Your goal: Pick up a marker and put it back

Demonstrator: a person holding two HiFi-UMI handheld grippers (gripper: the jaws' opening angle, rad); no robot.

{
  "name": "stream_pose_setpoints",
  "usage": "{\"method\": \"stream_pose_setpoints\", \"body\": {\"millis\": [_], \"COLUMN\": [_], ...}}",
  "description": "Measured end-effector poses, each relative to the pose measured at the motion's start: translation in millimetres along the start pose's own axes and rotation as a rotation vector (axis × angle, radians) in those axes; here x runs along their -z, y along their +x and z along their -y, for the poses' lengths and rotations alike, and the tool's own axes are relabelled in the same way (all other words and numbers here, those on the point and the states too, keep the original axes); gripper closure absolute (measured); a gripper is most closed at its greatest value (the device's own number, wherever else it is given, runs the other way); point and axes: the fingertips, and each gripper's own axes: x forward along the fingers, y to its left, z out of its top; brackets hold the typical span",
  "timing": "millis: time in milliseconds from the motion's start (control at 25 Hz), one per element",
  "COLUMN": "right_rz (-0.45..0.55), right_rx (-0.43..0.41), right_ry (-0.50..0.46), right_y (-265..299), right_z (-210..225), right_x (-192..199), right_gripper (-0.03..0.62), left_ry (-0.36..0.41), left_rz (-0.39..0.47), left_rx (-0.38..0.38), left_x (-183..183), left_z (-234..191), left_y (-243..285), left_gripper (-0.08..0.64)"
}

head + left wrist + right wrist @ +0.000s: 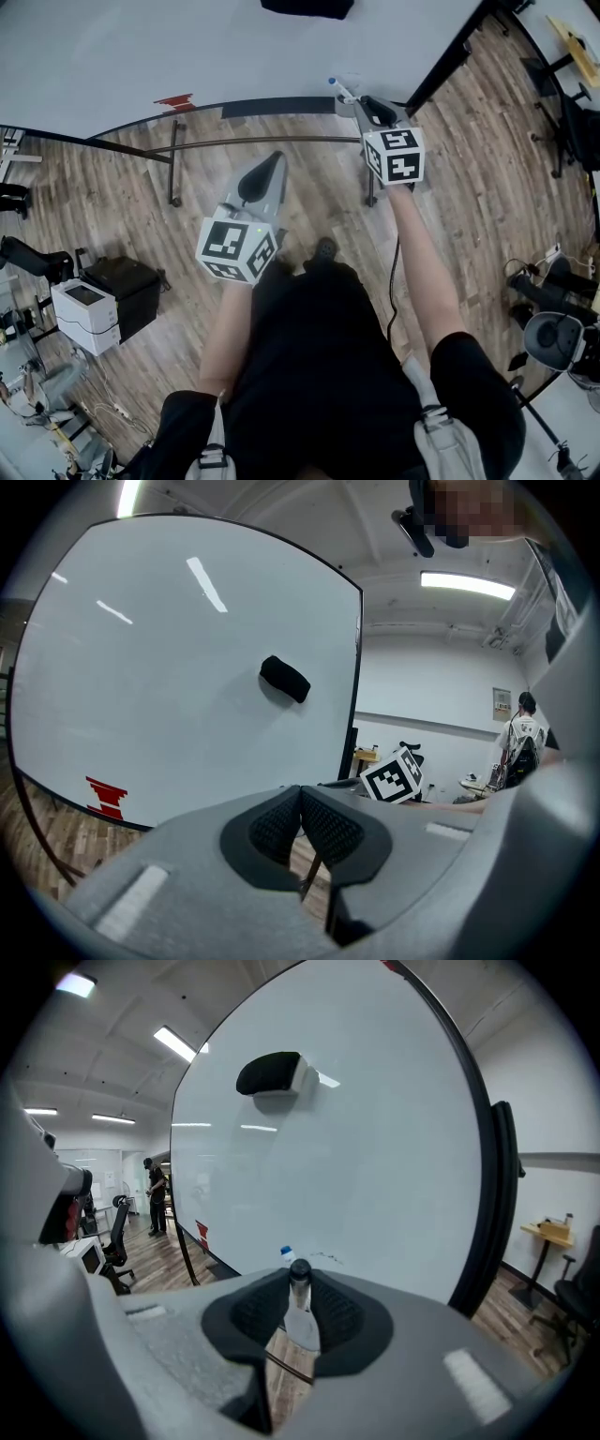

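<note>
Ahead, right gripper (373, 111) holds marker (339, 90) toward whiteboard (141, 56).

- Nothing legible yet: no word, brand or number reads clearly in any view.
- Centre-left cube (236, 249) and upper-right cube (394, 155), head view: black-and-white square codes, no letters.
- Red mark (105, 797) on the whiteboard (187, 667), lower left of the left gripper view: possibly a logo, unreadable.
- Wall notice (502, 703), right of that view: too small to read.

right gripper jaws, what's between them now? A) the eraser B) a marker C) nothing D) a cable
B: the right gripper has its pads closed on a marker, while the eraser sits up on the whiteboard.
</note>
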Motion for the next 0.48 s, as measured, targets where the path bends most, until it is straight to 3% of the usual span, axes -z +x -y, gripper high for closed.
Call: {"method": "stream_pose_setpoints", "body": {"millis": [480], "right_rz": [-0.04], "right_rx": [-0.016], "right_ry": [-0.009], "right_y": [10], "right_z": [-1], "right_x": [13], "right_gripper": [0.517], "left_ry": [-0.012], "left_rz": [0.002], "left_rx": [-0.013], "left_x": [4], "left_z": [-4], "left_y": [1], "left_gripper": [0.549]}}
